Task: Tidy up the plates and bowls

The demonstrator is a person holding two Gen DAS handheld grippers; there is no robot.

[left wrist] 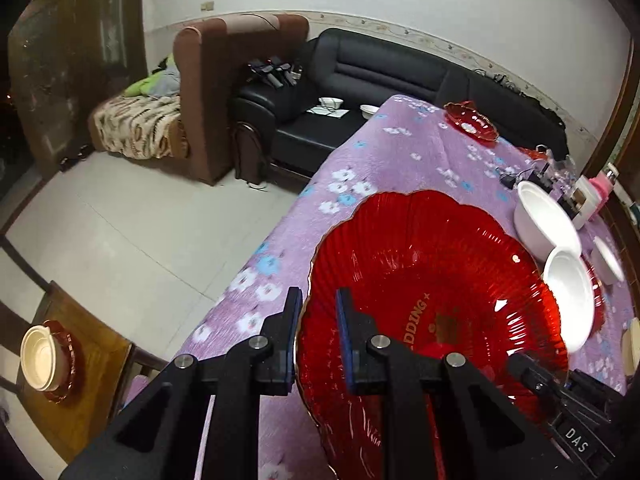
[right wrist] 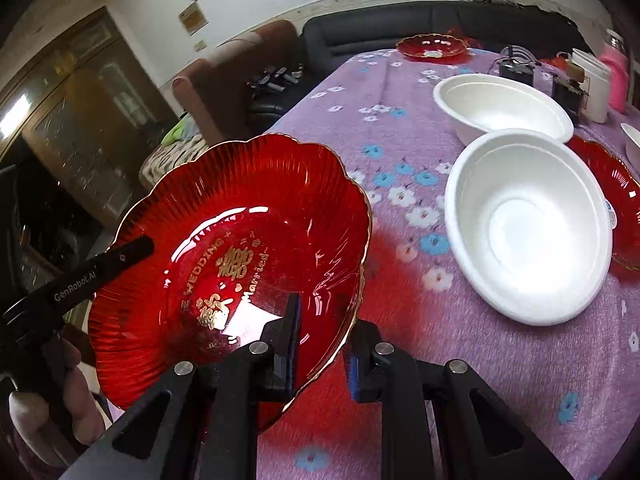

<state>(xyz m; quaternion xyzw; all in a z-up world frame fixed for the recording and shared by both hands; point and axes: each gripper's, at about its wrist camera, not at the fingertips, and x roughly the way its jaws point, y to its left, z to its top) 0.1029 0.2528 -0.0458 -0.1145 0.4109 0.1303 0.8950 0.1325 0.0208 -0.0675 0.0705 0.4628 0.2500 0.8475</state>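
My left camera alone shows a wooden chair seat (left wrist: pixel 86 364) beside the table, with cream bowls nested on a small red plate (left wrist: pixel 48 360), and two more white bowls on the black leather sofa (left wrist: pixel 360 76). My right camera alone shows the gold lettering clearly, "WEDDING" and "Married", in the middle of the scalloped red glass plate with a gold rim (right wrist: pixel 232 264), and my own left gripper's finger (right wrist: pixel 100 268) lying on its far edge. That plate hangs tilted above the purple floral tablecloth (right wrist: pixel 460 380) at the table's near edge, ribbed and see-through. My left gripper (left wrist: pixel 318 312) pinches one side of its rim; my right gripper (right wrist: pixel 324 340) is clamped on the opposite rim. Two white foam bowls (right wrist: pixel 528 224) sit beside it on the cloth, apart from it.
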